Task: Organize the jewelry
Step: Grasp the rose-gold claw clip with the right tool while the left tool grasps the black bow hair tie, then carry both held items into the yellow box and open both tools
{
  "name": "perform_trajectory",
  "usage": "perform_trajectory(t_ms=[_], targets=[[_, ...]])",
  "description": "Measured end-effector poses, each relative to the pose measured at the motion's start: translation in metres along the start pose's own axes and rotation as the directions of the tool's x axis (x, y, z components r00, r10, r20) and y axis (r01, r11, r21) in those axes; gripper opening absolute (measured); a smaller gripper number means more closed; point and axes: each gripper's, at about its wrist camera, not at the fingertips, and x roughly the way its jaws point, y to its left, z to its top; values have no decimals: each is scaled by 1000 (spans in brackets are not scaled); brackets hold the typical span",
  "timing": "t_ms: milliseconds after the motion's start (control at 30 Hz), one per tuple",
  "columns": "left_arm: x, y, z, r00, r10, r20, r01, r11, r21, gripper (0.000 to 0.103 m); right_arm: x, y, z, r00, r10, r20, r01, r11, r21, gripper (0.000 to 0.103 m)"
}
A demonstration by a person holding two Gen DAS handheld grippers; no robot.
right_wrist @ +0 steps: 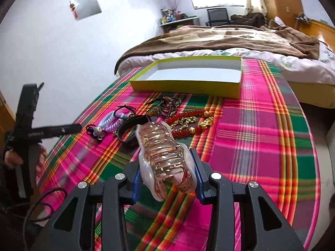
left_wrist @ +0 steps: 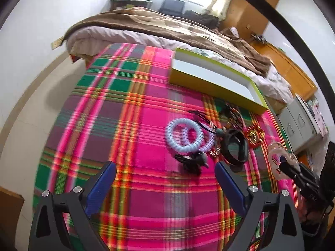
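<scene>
Plaid cloth point(left_wrist: 146, 125) in hot pink, green and orange covers the round table, and all the jewelry lies on it in a loose heap. At the left the left gripper point(left_wrist: 165, 172) hangs over bare cloth with its blue-padded fingers point(left_wrist: 104, 179) spread wide and nothing between them, short of the pile. Just beyond it lies a small black hair tie with a grey charm point(left_wrist: 192, 161), and touching that, two pale lilac coiled bands point(left_wrist: 184, 135) overlap one another. Thin black cords point(left_wrist: 201, 115) trail off behind them. Next to the right sits a black bangle point(left_wrist: 233, 146), tilted on its edge against the heap, with a dark beaded strand point(right_wrist: 167, 106) behind it, nearer the box. Further right a red bead bracelet with gold charms point(right_wrist: 192, 121) sprawls on the cloth.

Behind the whole heap, well apart from it, a shallow yellow-green box point(right_wrist: 188, 83) with a white inside stands open at the far edge of the table, with a bed under a brown blanket point(right_wrist: 230, 39) beyond it.

At the far right the right gripper point(right_wrist: 167, 177) is lifted clear of the cloth and pinches a clear pinkish hair claw point(right_wrist: 165, 152) between its blue pads, the claw sticking forward toward the pile.
</scene>
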Motion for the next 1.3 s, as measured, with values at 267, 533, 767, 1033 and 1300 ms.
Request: perform_trajectory(t_ms=[267, 533, 767, 1033, 1300], targets=[[27, -19, -1, 999, 8, -49, -6, 1000, 24, 77, -2, -4, -7, 1000, -20, 7, 20, 999, 42, 40], [31, -24, 2, 999, 34, -36, -32, 999, 41, 54, -3, -2, -7, 1000, -19, 14, 19, 999, 43, 40], [28, -27, 0, 999, 41, -28, -40, 997, 60, 33, -3, -1, -8, 1000, -21, 17, 20, 998, 52, 40], [12, -20, 0, 999, 43, 7, -44, 998, 51, 32, -9, -1, -2, 998, -34, 44, 31, 998, 57, 40], [-10, -32, 28, 996, 23, 82, -30, 995, 90, 32, -15, 1, 26, 992, -79, 96, 74, 996, 47, 40]])
